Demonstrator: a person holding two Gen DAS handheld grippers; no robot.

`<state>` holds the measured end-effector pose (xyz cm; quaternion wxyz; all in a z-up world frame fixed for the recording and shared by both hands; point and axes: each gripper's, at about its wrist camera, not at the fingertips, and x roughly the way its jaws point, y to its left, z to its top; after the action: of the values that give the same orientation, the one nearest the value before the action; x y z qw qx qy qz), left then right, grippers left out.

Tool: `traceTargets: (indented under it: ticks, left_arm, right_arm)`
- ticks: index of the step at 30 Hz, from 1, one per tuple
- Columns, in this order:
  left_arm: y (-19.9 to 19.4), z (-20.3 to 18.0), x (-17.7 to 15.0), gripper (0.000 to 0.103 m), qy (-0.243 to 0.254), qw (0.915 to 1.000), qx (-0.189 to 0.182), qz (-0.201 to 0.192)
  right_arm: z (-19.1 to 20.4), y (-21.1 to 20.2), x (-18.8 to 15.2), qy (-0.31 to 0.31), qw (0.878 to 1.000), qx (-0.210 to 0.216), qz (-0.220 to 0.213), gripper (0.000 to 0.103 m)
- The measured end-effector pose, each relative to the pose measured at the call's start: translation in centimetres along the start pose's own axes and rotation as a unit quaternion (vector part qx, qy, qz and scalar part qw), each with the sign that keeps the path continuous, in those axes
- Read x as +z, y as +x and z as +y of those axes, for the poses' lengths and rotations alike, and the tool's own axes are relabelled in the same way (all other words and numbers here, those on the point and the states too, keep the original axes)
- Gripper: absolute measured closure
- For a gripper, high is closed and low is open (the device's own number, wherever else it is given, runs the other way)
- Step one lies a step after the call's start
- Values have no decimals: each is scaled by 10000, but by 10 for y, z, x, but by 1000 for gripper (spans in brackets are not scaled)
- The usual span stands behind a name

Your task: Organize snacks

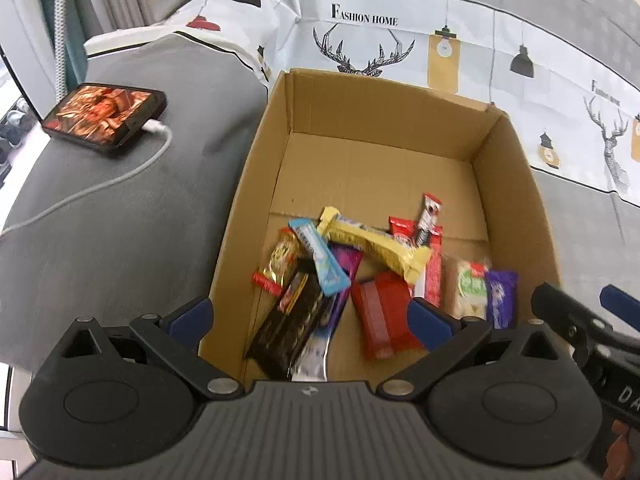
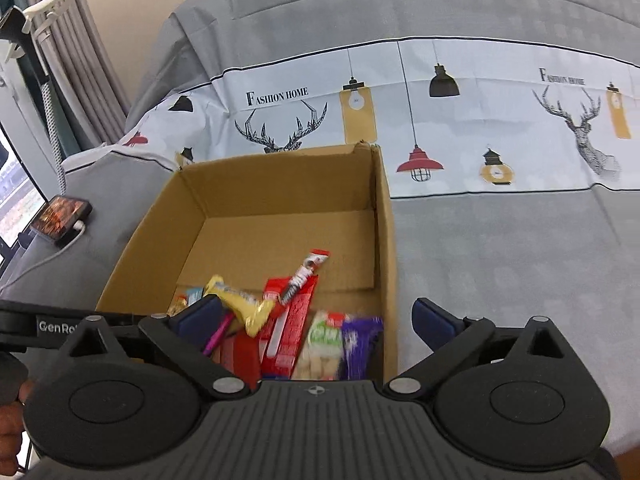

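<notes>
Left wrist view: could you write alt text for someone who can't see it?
An open cardboard box on a grey bedspread holds a loose pile of wrapped snacks, a yellow bar on top. The left gripper hangs open above them, holding nothing. A phone charges to the left.

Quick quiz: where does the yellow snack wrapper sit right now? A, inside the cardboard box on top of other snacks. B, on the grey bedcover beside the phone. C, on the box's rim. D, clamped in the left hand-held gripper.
A: the yellow snack wrapper lies inside the cardboard box, across the other snacks, with neither gripper touching it.
</notes>
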<state>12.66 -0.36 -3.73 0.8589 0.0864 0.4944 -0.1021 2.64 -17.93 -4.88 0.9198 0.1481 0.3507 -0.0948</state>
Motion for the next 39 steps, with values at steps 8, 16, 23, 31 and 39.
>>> traceTargets:
  ticks: [8, 16, 23, 31, 39]
  left_arm:
    - [-47, -5, -43, 0, 165, 9989, 43, -426]
    - [-74, -9, -74, 0, 416, 9969, 361, -554]
    - [-91, -9, -92, 0, 326, 9961, 562, -595]
    - [-112, -10, -109, 0, 296, 9953, 387, -835]
    - [-124, -11, -119, 0, 297, 9940, 455, -952]
  right_arm:
    - [16, -58, -40, -197, 9984, -286, -443, 1]
    - [22, -98, -56, -512, 9942, -481, -813, 1]
    - [20, -118, -67, -501, 9937, -501, -866, 1]
    - [21, -134, -78, -565, 9932, -420, -927, 1]
    - [27, -149, -85, -788, 9903, -304, -1106, 1]
